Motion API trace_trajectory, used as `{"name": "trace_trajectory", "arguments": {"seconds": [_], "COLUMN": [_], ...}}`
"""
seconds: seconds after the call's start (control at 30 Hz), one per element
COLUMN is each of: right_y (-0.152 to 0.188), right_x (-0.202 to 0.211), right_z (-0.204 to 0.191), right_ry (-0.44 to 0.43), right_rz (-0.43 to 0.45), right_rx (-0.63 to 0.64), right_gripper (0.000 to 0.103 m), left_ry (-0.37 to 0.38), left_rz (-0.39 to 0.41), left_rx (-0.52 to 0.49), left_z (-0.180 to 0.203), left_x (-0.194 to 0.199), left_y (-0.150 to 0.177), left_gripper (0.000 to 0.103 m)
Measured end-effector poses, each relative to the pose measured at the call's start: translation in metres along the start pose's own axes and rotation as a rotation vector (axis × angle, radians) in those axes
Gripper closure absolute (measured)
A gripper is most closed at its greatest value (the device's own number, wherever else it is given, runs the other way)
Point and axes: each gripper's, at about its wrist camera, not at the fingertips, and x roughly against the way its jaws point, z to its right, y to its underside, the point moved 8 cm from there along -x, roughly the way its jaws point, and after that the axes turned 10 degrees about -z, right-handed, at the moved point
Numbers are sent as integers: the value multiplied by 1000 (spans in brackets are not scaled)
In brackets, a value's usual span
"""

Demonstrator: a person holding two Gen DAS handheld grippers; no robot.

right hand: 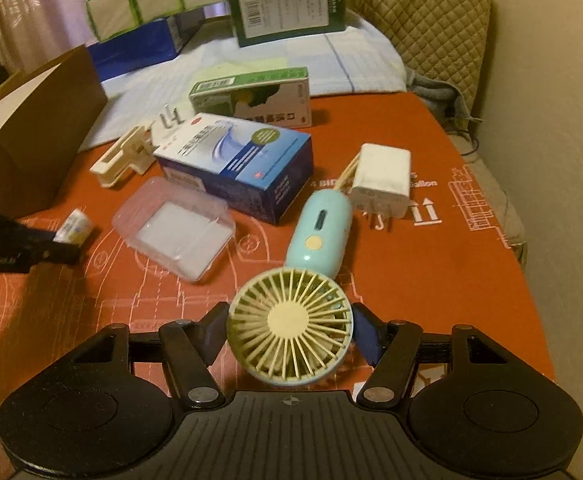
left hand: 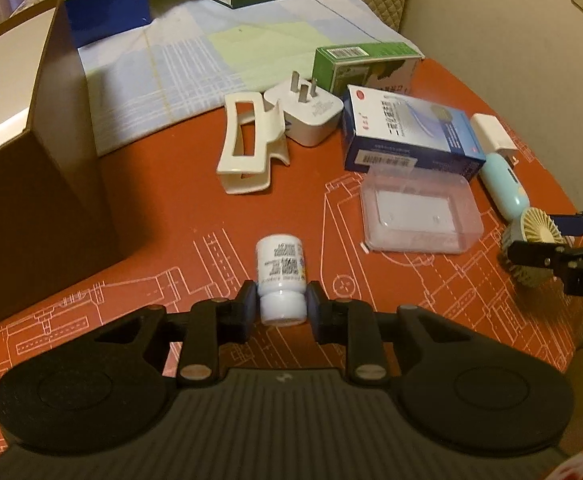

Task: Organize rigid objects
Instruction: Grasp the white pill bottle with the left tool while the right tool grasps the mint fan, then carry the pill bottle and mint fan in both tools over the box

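Observation:
My left gripper (left hand: 281, 304) is shut on a small white pill bottle (left hand: 280, 276) lying on the red mat; it also shows in the right wrist view (right hand: 74, 230). My right gripper (right hand: 289, 334) has its fingers against both sides of the round head of a mint handheld fan (right hand: 291, 332), whose handle (right hand: 321, 232) points away. In the left wrist view the fan (left hand: 507, 188) lies at the right edge with the right gripper (left hand: 547, 240) on its head.
On the mat lie a cream hair claw (left hand: 247, 148), a white plug adapter (left hand: 307, 114), a blue box (left hand: 407, 136), a green box (left hand: 365, 66), a clear plastic case (left hand: 419, 212) and a white charger (right hand: 381, 180). A brown open box (left hand: 31, 152) stands left.

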Motion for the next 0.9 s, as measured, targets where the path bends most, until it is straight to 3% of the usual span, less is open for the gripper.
{"name": "trace_trajectory", "arguments": {"seconds": [0.33,0.4,0.57,0.9], "right_y": [-27,-31,-36,-26], "right_x": [-16,-19,-22,-6], "right_z": [9,12,15,9], "right_ry": [32,25,57,11], "right_rz": [-6,-14,-23,9], "right_rx": [-108,-136,-124,-103], "right_gripper": [42,46,73,73], "left_ry": [-43,-48,-64,-76], "left_rz": [28,29,30,55], "left_rx": [7,5,3,52], "left_z": [0,0,2,-4], "left_x": [-8,-8,-6,10], "left_y": [-14,-14,-10,1], "left_gripper": [80,80,80,80]}}
